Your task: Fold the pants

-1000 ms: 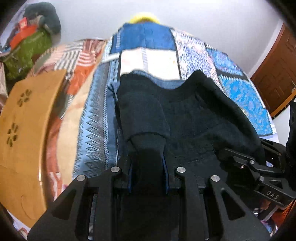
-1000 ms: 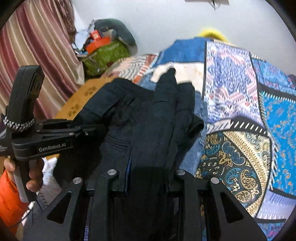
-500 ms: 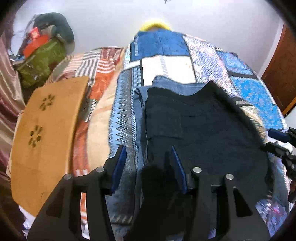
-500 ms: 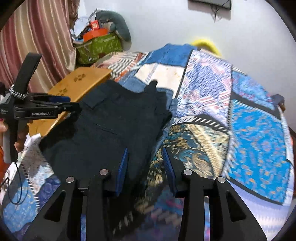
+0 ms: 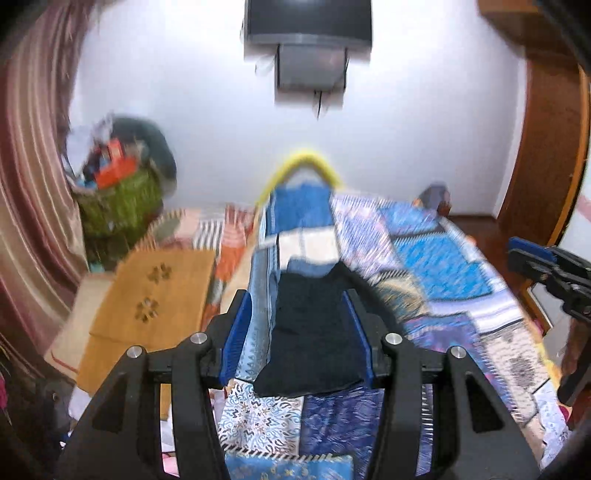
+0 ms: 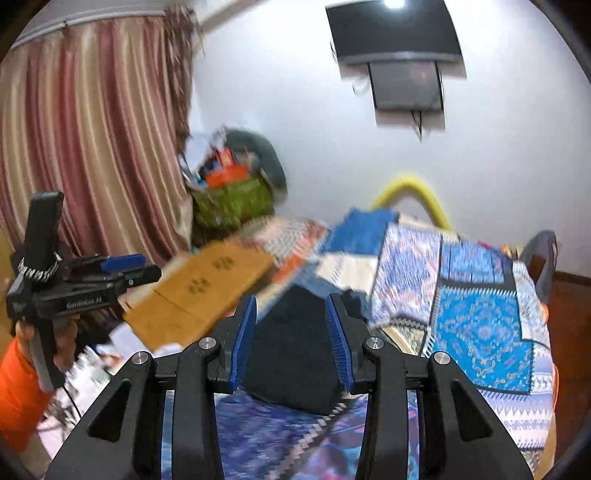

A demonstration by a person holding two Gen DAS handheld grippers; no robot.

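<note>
The dark navy pants (image 5: pixel 314 332) lie folded in a compact stack on the patterned blue bedspread (image 5: pixel 436 266), on top of a blue denim garment (image 5: pixel 303 266). They also show in the right wrist view (image 6: pixel 295 350). My left gripper (image 5: pixel 299 332) is open and empty, held back above the bed's near end. My right gripper (image 6: pixel 291 332) is open and empty, likewise pulled back from the pants. The right gripper shows at the right edge of the left wrist view (image 5: pixel 546 269); the left gripper shows in the right wrist view (image 6: pixel 122 271).
A wooden lap table (image 5: pixel 147 310) lies on the bed's left side. A green bag with clutter (image 5: pixel 118 199) stands by the wall near a striped curtain (image 6: pixel 92 147). A wall-mounted TV (image 5: pixel 308 22) hangs above. A wooden door (image 5: pixel 546 147) is at right.
Both grippers let go of the pants, opened, and drew back and up. The pants now lie folded on the bed, farther from both cameras.
</note>
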